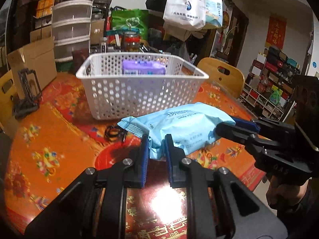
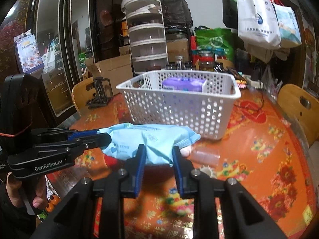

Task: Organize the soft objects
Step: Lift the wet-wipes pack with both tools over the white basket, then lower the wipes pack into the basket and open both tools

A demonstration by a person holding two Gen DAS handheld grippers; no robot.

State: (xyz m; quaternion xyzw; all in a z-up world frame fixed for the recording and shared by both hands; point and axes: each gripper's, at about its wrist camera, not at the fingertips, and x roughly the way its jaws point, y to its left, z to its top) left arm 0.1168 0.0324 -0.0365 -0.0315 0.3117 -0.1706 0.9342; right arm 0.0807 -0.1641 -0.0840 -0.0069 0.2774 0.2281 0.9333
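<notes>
A light blue soft wipes pack [image 1: 179, 127] hangs above the orange tablecloth, held at both ends. My left gripper [image 1: 157, 142] is shut on its near left part, and in the right wrist view the left gripper [image 2: 103, 136] comes in from the left onto the pack [image 2: 151, 139]. My right gripper [image 2: 159, 151] is shut on the pack's other end; the left wrist view shows the right gripper [image 1: 225, 128] pinching it from the right. Behind the pack stands a white perforated basket [image 1: 143, 99] [image 2: 179, 111] with a purple pack [image 1: 143, 67] [image 2: 183, 84] inside.
Black hair ties [image 1: 115, 134] lie on the table in front of the basket. A black stand [image 1: 28, 93] and a cardboard box [image 1: 37, 63] are at the left. Jars [image 1: 130, 42] crowd behind the basket. A wooden chair [image 1: 221, 75] stands at the far edge. A small clear bottle [image 2: 205, 156] lies under the pack.
</notes>
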